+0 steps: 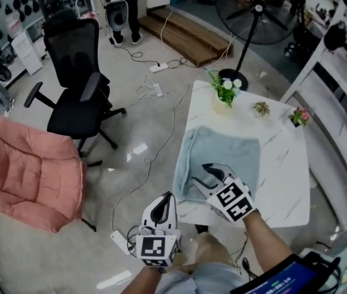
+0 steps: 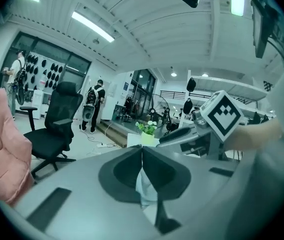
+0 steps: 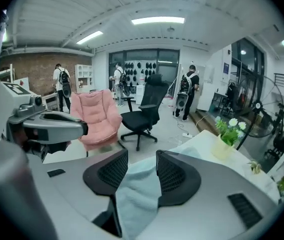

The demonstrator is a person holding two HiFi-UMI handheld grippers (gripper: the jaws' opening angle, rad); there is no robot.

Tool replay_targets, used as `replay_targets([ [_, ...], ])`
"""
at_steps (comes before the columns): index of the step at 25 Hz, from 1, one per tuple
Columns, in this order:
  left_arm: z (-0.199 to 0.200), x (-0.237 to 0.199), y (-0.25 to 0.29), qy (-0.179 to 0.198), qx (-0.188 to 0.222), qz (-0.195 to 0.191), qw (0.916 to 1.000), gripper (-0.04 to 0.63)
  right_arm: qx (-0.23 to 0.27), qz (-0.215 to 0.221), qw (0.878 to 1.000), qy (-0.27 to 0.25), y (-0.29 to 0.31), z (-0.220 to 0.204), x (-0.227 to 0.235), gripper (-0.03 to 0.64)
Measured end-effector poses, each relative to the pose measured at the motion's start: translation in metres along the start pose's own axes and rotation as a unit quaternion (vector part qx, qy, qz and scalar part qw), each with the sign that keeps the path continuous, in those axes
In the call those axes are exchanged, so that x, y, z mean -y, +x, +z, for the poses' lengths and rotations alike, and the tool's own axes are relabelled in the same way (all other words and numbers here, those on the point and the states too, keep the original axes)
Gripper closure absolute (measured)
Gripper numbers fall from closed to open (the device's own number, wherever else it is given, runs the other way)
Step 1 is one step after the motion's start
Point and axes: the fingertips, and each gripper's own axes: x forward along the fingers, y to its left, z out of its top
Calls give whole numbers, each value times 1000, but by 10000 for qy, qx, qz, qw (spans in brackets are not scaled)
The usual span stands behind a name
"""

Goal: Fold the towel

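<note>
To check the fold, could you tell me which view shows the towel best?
The head view: nearly the whole towel shows, lying on the white table. The right gripper view shows only a strip between the right tool's open jaws; the left gripper view, a sliver past the left tool's shut jaws.

Towel (image 1: 229,152) lies on the table (image 1: 285,167), flower pot (image 1: 223,94) behind it (office chair (image 1: 77,84) off left).

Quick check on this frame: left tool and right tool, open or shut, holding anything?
Left tool: shut, jaws together, nothing gripped.
Right tool: open, jaws apart over the towel, not pressing it.
</note>
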Motion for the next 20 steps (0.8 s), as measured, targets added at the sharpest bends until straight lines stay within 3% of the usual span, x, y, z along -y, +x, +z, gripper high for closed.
replay_targets([
  [3, -4, 14, 8, 1, -40, -101, 9999, 588, 73, -184, 9996, -214, -13, 15, 37, 423],
  [7, -7, 16, 28, -15, -140, 68, 9999, 588, 148, -111, 9979, -621, -13, 33, 86, 422],
  [13, -42, 12, 55, -267, -559, 628, 9961, 575, -4, 513, 9929, -1077, 22, 25, 151, 411],
  [20, -86, 5, 76, -608, -920, 1256, 9859, 465, -337, 1306, 9811, -1386, 82, -11, 196, 396],
])
